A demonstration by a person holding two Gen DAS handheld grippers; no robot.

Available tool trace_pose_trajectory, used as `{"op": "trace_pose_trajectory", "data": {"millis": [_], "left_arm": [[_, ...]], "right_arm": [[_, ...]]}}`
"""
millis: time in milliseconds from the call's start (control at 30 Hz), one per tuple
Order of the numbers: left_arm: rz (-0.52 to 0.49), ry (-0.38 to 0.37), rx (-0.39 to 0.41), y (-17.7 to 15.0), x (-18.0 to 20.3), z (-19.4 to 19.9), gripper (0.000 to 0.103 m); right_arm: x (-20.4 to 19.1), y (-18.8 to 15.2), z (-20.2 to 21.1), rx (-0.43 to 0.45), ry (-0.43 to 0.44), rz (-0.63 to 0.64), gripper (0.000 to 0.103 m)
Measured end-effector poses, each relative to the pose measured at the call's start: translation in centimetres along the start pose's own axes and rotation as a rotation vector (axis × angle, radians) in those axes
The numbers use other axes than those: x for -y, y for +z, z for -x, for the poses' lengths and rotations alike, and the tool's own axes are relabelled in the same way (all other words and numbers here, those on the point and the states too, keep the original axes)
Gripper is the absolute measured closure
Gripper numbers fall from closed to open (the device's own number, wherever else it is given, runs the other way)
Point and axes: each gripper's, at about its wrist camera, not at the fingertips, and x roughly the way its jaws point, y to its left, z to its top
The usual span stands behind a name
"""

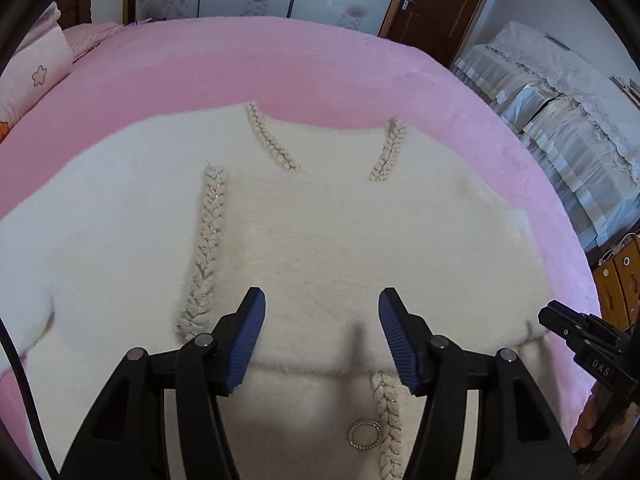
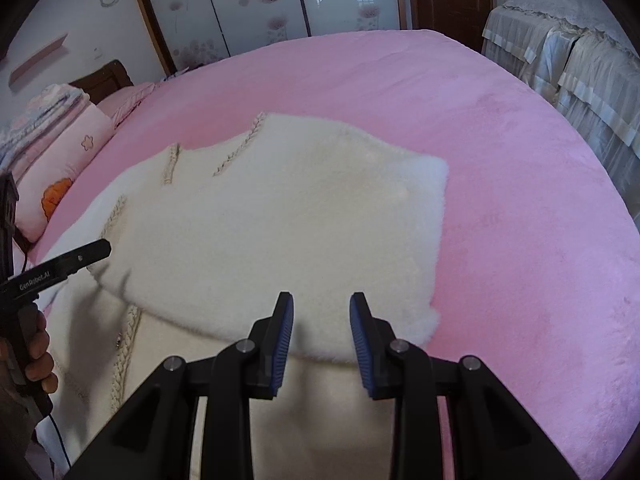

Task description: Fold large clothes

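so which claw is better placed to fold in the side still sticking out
Left, likely. The left claw hangs open over the white sweater, whose unfolded part spreads to its left; the right claw sits by the already folded edge.

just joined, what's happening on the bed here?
A person with a handheld gripper in each hand is folding a fluffy cream-white cardigan with braided trim on a pink plush bedspread. One part is already folded over the rest. Both the left gripper and the right gripper hang open above the folded edge, gripping nothing.
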Motion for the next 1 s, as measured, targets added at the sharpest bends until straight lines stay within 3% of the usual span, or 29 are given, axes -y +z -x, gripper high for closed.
{"op": "trace_pose_trajectory", "data": {"millis": [100, 167, 233, 333, 667, 733, 900, 1000], "left_arm": [[-0.006, 0.057, -0.040, -0.2, -0.4, -2.1, 0.045], [-0.021, 0.065, -0.038, -0.4, -1.3, -2.6, 0.045], [-0.025, 0.054, -0.034, -0.5, -2.0, -2.7, 0.045], [-0.030, 0.033, -0.042, -0.7, -2.4, -3.1, 0.045], [-0.056, 0.057, -0.061, -0.2, -2.7, -3.4, 0.045], [-0.054, 0.060, -0.065, -0.2, -2.6, -3.3, 0.045], [-0.047, 0.075, -0.084, -0.2, -2.1, -2.9, 0.035], [-0.048, 0.104, -0.094, -0.1, -1.4, -2.6, 0.031]], "right_arm": [[-0.3, -0.5, -1.7, -0.056, -0.017, -0.002, 0.074], [0.6, -1.0, -2.2, -0.063, -0.050, -0.018, 0.081], [2.0, -1.4, -2.6, -0.070, -0.080, -0.041, 0.097], [4.0, -1.8, -2.5, -0.072, -0.060, -0.079, 0.103], [3.6, -2.0, -2.7, -0.078, -0.082, -0.078, 0.103], [3.4, -2.0, -2.7, -0.072, -0.072, -0.075, 0.099], [4.0, -2.3, -2.3, -0.065, -0.012, -0.128, 0.091], [3.6, -2.1, -2.3, -0.083, -0.035, -0.132, 0.091]]}}
